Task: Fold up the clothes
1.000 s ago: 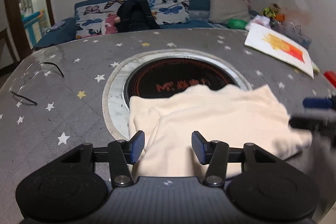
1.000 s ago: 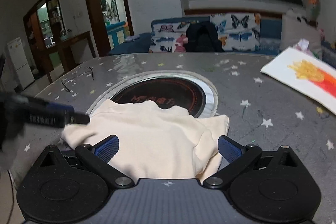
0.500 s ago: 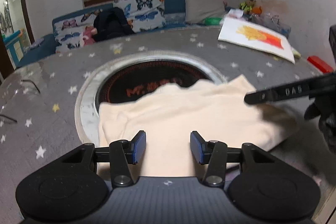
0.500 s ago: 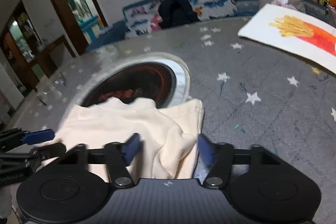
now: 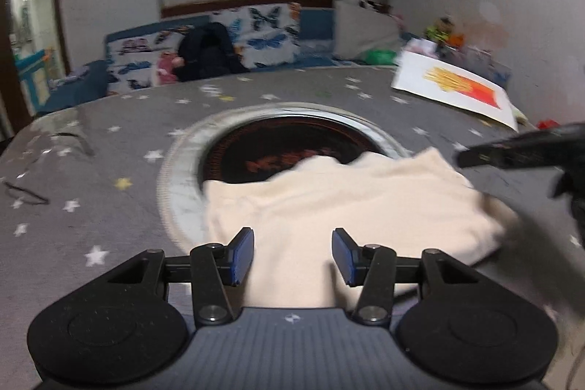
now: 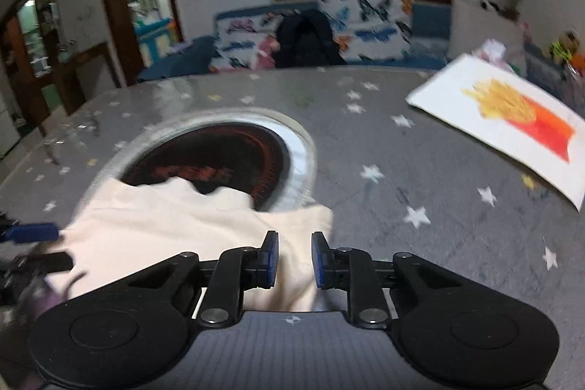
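Closing my right claw on the near right corner of a cream-coloured, partly folded cotton garment, I work at a round surface under a grey star-print cover. Cloth sits between the narrowing jaws, though the pads do not look fully pressed on it yet. My left claw hovers half-spread over the garment's near edge, grasping nothing. The garment lies at the near side of the surface, its far edge spilling over the dark, steel-rimmed circular cooker inset. Judged from here, the risk is a pinch that catches only the top layer, so the stack would peel apart when lifted. A white sheet printed with fries lies well apart.
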Demonstrator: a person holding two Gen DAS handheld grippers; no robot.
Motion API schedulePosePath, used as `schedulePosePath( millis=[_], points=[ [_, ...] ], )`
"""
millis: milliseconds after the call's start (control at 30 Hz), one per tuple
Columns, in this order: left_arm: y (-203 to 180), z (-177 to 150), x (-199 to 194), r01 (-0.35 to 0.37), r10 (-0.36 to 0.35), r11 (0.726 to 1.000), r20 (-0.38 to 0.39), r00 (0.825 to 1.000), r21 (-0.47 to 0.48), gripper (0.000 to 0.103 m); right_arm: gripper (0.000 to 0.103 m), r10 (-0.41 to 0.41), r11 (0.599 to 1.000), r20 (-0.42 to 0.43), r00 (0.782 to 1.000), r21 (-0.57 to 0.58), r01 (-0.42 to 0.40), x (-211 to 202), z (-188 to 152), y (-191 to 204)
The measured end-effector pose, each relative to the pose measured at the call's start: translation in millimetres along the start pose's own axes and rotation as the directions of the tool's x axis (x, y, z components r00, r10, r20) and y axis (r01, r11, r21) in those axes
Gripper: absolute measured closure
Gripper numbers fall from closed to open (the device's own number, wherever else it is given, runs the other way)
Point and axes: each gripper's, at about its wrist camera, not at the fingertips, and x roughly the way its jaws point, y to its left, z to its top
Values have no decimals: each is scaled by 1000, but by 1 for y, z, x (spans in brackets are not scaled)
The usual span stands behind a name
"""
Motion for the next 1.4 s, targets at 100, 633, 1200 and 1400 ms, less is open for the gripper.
schedulePosePath(
  millis=[100,633,1200,1400],
  points=[
    [11,-4,2,-23,23,999,-14,1000,-30,55,81,56,997,13,998,-49,-56,-14,-5,16],
    [27,-7,-2,18,-18,995,-3,1000,-97,56,78,117,981,-27,993,-150,-119,-14,-28,46],
    [70,9,50,50,-92,937,-107,990,-346,81,65,137,980,-52,989,-138,-143,4,-37,56],
    [60,10,50,43,-69,957,-82,994,-286,98,64,137,978,-51,989,-151,-143,6,-38,56]
  ],
)
